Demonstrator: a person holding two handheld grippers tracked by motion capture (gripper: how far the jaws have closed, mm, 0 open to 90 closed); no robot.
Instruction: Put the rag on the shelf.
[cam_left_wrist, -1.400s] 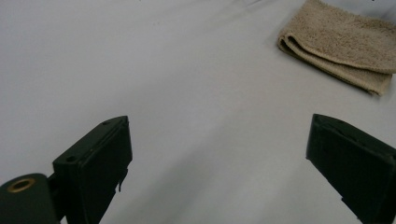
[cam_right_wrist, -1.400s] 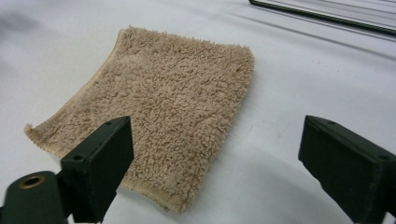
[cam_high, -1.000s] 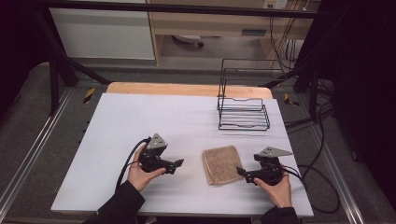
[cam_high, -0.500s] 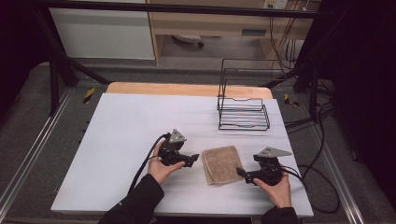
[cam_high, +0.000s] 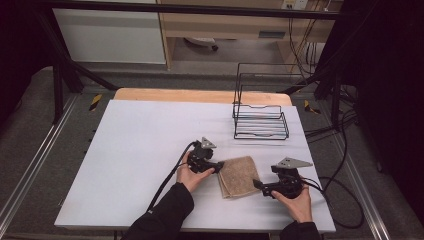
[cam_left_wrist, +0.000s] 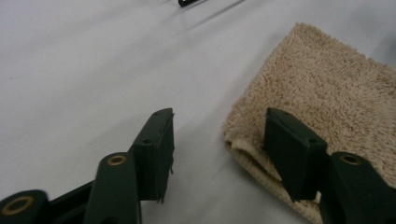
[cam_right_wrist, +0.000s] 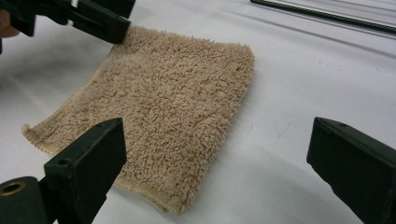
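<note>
A folded beige terry towel (cam_high: 237, 176) lies flat on the white table (cam_high: 140, 140) near its front edge. My left gripper (cam_high: 220, 167) is at the towel's left edge, open. In the left gripper view the towel (cam_left_wrist: 327, 88) has its near corner between the spread jaws of the left gripper (cam_left_wrist: 219, 116), with the right jaw over the folded edge. My right gripper (cam_high: 256, 184) is at the towel's front right corner, open wide. In the right gripper view the towel (cam_right_wrist: 173, 93) spreads out ahead of the right gripper (cam_right_wrist: 217, 128), and the left gripper (cam_right_wrist: 109, 25) touches its far corner.
A black wire rack (cam_high: 260, 120) stands at the back right of the table. A wooden board edge (cam_high: 200, 95) runs along the table's far side. Cables (cam_high: 345, 210) trail off the right edge. Bare table surface stretches to the left.
My left gripper has moved right across the table until its jaws reach the towel's left edge. The right gripper has stayed in place and the towel has barely shifted.
</note>
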